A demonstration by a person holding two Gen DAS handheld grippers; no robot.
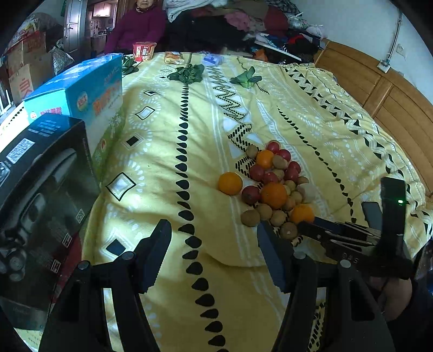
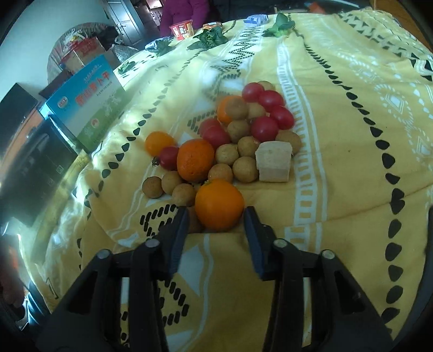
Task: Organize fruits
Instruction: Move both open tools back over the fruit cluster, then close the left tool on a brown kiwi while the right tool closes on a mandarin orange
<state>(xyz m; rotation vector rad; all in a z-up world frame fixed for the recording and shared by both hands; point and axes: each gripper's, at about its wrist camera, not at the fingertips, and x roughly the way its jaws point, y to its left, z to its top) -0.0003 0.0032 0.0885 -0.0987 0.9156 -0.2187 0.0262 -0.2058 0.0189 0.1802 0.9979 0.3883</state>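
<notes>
A bed (image 1: 162, 168) under a soft yellow patterned blanket holds round fruits (image 2: 232, 135). Right gripper (image 2: 215, 216) fingers spread beside an orange (image 2: 219, 204); left gripper (image 1: 213, 238) fingers apart.

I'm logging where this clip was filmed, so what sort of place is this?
Most likely a lived-in bedroom. The fruit pile lies on a yellow patterned blanket spread over what seems a bed with a wooden headboard, and heaped clothes sit beyond it.
</notes>
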